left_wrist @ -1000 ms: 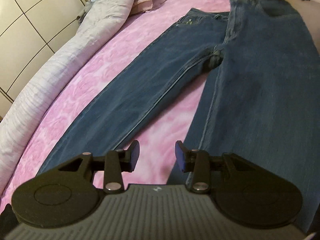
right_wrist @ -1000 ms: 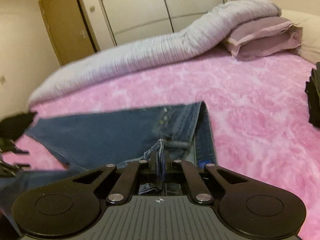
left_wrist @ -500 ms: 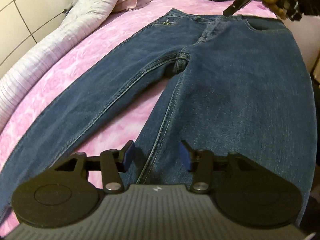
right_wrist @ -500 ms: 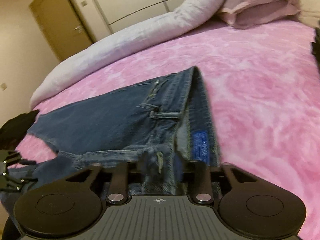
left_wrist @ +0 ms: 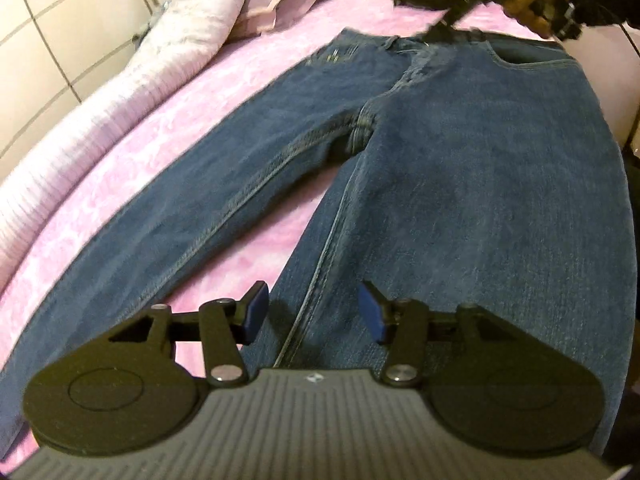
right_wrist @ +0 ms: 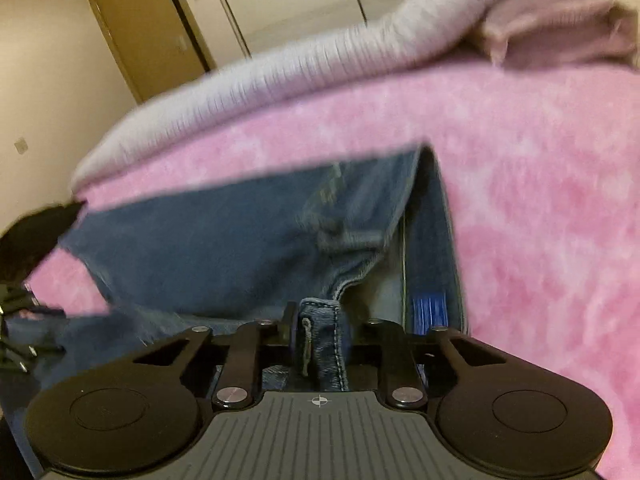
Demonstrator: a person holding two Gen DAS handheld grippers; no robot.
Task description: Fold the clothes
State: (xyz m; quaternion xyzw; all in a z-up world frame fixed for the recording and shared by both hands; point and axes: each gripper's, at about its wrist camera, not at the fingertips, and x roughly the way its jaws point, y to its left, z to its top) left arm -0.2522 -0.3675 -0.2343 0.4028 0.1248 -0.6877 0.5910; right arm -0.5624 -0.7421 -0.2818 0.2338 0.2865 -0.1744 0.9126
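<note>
1. Jaws first: the left gripper (left_wrist: 311, 312) is spread wide with nothing between the pads, while the right gripper (right_wrist: 320, 334) is clamped on the fly edge of the jeans' (left_wrist: 460, 184) waistband.
2. Jeans are laid flat on the pink bedspread (left_wrist: 224, 76), the inner seam of one leg passing right under the left jaws.
3. Long axis runs straight ahead from the left jaws, waistband at the far end, cuffs nearest.
4. Risk, probably: only a thin bit of denim is pinched, so slipping out or bunching could be caused by a hard tug.
</note>
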